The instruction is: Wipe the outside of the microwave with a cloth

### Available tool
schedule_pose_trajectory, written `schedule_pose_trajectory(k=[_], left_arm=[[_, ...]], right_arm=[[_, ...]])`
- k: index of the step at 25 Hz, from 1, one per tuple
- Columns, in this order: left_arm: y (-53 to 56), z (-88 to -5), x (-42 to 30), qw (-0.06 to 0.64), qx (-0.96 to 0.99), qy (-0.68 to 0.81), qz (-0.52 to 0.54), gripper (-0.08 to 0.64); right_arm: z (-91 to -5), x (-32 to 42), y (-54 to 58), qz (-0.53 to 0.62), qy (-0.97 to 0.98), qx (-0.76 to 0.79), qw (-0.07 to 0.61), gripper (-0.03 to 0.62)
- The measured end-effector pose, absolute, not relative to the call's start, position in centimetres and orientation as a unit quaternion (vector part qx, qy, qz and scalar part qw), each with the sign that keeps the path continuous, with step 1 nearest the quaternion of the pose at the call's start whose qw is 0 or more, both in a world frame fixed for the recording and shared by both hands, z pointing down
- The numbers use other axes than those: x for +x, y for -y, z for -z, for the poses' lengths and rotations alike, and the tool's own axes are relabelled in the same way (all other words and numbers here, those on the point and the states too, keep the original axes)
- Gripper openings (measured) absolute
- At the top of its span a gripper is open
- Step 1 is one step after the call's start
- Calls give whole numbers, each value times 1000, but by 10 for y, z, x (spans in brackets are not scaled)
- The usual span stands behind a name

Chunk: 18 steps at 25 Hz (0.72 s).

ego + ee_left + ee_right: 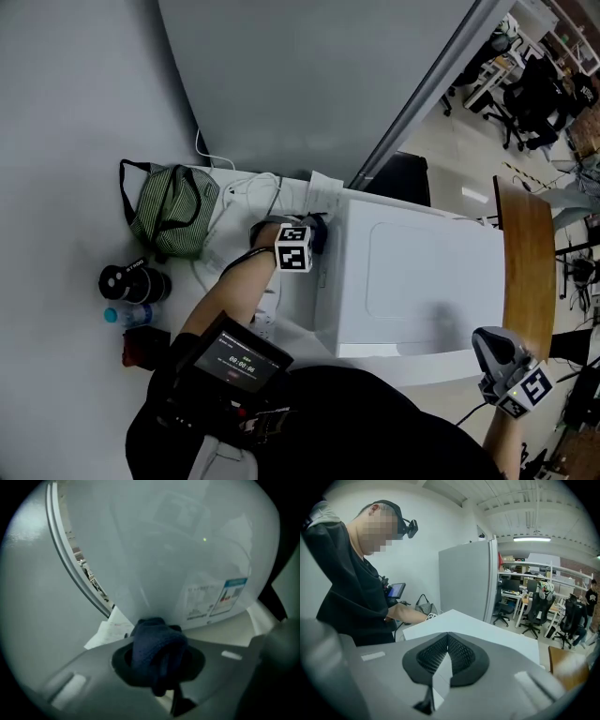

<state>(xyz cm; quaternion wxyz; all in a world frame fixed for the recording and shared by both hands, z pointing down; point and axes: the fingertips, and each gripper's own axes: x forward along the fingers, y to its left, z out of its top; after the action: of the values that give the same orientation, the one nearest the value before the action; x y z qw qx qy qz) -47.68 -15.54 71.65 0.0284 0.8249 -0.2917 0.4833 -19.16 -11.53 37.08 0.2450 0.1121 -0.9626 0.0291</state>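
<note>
My left tool is clenched on the dark blue cloth, which bulges out past the jaw tips in a thick wad. In the left gripper view the white microwave fills the whole upper part of the frame, straight ahead of the cloth. The wad sits at the bottom edge of that panel, just left of the printed label. It looks to be against the panel, though I can't swear to contact.

From the head view, the left tool is at the microwave's upper-left corner in the frame, on the side that faces the striped bag. The box's long side runs away from it toward the right of the frame. So the unwiped surface lies up and to the right of the cloth in the left gripper view. I judge the next stroke has to travel that way, keeping the wad flat to the panel and not letting it slip off the corner onto the loose papers at lower left.

My right tool is closed with nothing between its jaws. It hangs off the microwave's lower-right corner in the head view, well apart from the cloth — the left one is plainly nearer and does the wiping. The right could steady the box if it slides
</note>
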Motion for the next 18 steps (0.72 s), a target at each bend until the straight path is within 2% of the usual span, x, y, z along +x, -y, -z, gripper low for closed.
schedule_pose_trajectory(k=[2,5,8,13,18], left_arm=[[153,-730,-477,42,822,285,-491,57],[151,-709,-489,63,825,311,-468,57],[142,-636,-510,61,830,372,-411,57],[103,-490,-494,-6,848,402,-347,57],[92,-511,-443,1,856,344,-386,57]], right_arm=[[-370,-190,117,-27,963,114,244,6],[-366,-190,117,-22,966,113,233,6],[-364,-195,116,-21,972,106,210,6],[-358,-211,108,-28,983,73,168,6],[-357,-220,104,-25,985,63,159,6]])
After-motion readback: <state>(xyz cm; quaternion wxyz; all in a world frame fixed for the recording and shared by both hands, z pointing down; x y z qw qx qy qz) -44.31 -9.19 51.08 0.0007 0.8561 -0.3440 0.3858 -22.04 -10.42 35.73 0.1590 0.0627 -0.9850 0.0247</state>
